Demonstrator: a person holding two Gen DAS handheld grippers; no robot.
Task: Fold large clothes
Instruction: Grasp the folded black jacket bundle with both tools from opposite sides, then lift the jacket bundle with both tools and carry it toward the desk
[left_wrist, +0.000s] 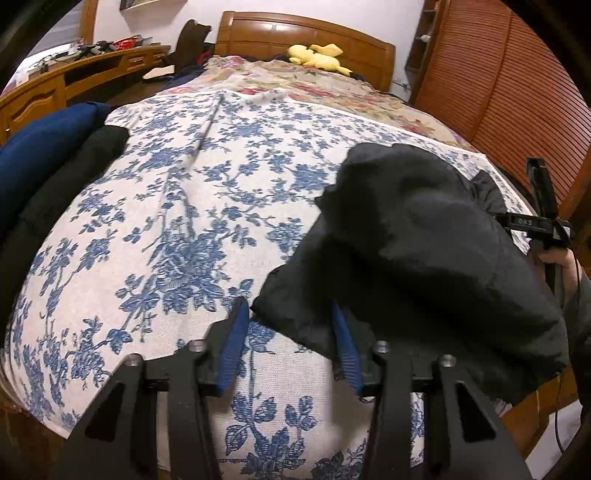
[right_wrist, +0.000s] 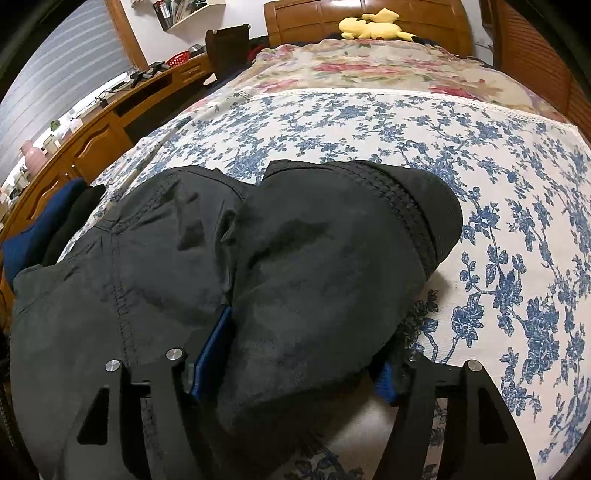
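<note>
The blue-flowered bedspread (left_wrist: 207, 206) lies bare across the middle and far part of the bed, giving open room to pass. The bunched black garment (right_wrist: 295, 266) fills the near right side. Along the left edge a dark blue cushion (left_wrist: 40, 147) and black folded cloth (left_wrist: 85, 162) block the way. A yellow plush toy (left_wrist: 317, 55) sits by the headboard, well apart.

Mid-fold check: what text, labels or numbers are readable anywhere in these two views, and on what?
Pale marking on the right gripper, seen from the left wrist view: too blurred to read.
Items on the wall shelf, right wrist view: too small to read.
Black garment, bedspread: no text visible.
</note>
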